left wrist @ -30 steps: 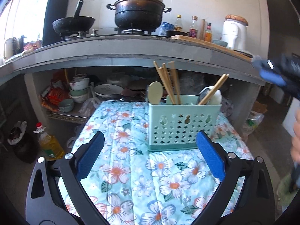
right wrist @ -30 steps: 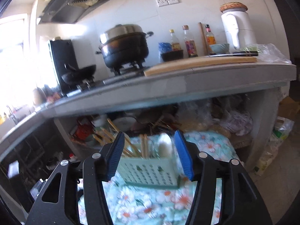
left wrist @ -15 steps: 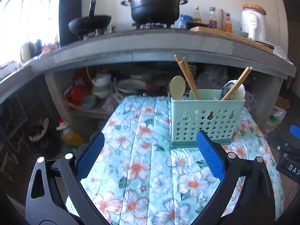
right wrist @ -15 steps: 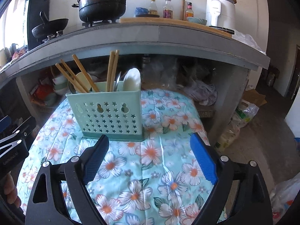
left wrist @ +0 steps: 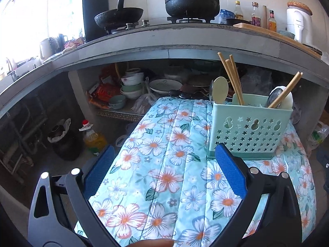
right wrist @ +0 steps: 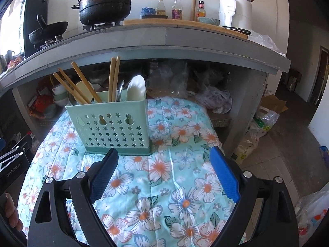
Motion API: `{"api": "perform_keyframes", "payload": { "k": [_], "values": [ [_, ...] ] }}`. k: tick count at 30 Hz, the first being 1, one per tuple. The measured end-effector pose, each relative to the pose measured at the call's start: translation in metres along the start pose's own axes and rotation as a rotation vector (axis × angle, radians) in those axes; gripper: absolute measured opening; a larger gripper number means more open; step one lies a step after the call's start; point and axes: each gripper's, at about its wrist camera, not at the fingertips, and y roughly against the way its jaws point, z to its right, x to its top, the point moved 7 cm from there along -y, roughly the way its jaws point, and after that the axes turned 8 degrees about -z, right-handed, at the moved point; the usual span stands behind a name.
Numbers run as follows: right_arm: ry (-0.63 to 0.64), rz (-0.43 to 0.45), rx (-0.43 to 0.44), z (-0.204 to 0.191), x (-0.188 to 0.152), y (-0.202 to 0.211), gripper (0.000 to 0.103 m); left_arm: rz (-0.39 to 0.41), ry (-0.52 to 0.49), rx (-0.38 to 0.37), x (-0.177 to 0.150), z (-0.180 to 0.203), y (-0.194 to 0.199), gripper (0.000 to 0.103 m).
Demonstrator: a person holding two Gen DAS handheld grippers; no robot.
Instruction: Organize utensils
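Since earlier frame, we note utensil caddy (left wrist: 249, 128) shifted rightward in left view; left gripper (left wrist: 164, 168) spread wide, empty, low over floral cloth (left wrist: 164, 164). Right view: right gripper (right wrist: 163, 173) likewise spread, empty, level; caddy just ahead on cloth, holding chopsticks (right wrist: 114, 78), spoons.

The left gripper (left wrist: 164, 168) is held with its two blue-padded fingers (left wrist: 231, 171) spread wide apart, and nothing is gripped between them. It is pointed forward and slightly downward. A fingertip of the person's left hand (left wrist: 153, 243) is seen at the near edge of the left wrist view, below the gripper. The right gripper (right wrist: 163, 171) is likewise held with its blue fingers (right wrist: 224, 174) wide apart and nothing is clamped between them. In the right wrist view, the body of the left gripper is seen at the far left edge, and fingers of the left hand (right wrist: 11, 212) are wrapped on its handle.
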Motion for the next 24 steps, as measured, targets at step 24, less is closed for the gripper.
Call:
{"api": "perform_keyframes", "payload": {
  "k": [24],
  "values": [
    [0.007,-0.001,-0.009,-0.0016,0.0014,-0.0002,0.088,-0.009,0.007,0.006,0.0007,-0.0009,-0.0027,0.094]
  ]
}}
